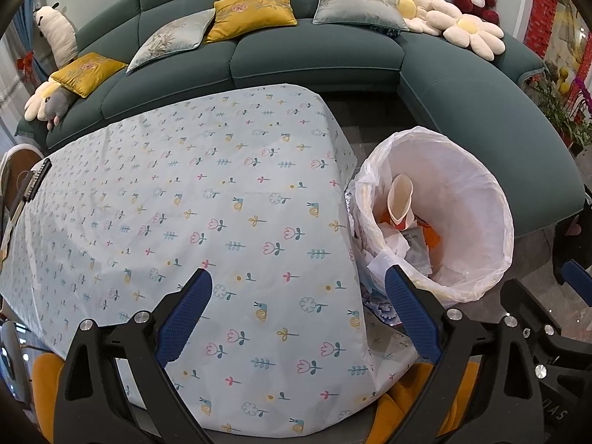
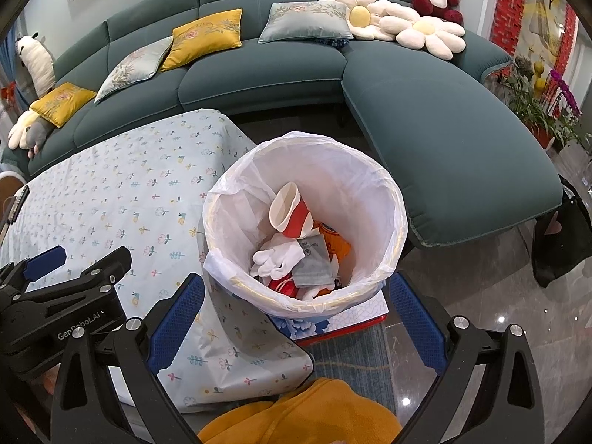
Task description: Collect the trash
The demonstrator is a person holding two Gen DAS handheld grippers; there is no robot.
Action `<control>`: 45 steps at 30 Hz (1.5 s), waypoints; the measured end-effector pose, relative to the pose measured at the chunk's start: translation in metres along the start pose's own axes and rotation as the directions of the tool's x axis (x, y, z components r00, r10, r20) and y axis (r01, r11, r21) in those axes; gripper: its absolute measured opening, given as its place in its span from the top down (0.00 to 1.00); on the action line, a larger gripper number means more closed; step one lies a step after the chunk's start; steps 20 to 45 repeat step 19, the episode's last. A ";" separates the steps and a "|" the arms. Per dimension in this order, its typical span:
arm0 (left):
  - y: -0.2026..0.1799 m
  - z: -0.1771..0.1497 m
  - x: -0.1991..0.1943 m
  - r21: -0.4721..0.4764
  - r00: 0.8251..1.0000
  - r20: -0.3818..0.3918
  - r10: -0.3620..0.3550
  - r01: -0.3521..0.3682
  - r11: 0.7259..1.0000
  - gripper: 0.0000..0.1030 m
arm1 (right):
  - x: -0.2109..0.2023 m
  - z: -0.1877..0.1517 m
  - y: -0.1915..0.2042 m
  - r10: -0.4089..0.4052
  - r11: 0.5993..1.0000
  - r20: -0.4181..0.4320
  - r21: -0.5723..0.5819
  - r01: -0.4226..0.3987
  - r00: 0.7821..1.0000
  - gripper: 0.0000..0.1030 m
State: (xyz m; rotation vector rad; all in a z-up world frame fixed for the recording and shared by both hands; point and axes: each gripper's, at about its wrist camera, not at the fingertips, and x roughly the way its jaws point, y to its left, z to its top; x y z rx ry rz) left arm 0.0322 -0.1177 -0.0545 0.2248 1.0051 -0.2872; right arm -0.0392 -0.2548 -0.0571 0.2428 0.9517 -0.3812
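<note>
Your bin (image 2: 388,199) stands upright just beside the table's corner, lined with a thin white bag (image 2: 333,170) folded over its rim. Inside it you see a red-and-white paper cup (image 2: 290,211) leaning mouth-up against the far-left wall, white crumpled tissue (image 2: 275,259) below it, a grey packet (image 2: 313,261) lying flat in the middle, an orange wrapper (image 2: 338,246) beneath the packet's right side, and a red scrap (image 2: 281,285) at the near edge.
</note>
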 end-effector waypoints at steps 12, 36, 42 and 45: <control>0.002 0.000 0.002 0.000 1.000 -0.008 -0.004 0.004 1.000 0.13 | 0.002 0.000 0.000 0.000 1.000 -0.006 -0.001 0.000 1.000 0.07; 0.002 0.000 0.006 0.001 0.999 -0.020 -0.025 0.025 1.000 0.13 | 0.003 0.000 0.002 0.000 1.000 -0.007 -0.004 0.000 1.000 0.07; 0.002 0.000 0.006 0.001 0.999 -0.020 -0.025 0.025 1.000 0.13 | 0.003 0.000 0.002 0.000 1.000 -0.007 -0.004 0.000 1.000 0.07; 0.002 0.000 0.006 0.001 0.999 -0.020 -0.025 0.025 1.000 0.13 | 0.003 0.000 0.002 0.000 1.000 -0.007 -0.004 0.000 1.000 0.07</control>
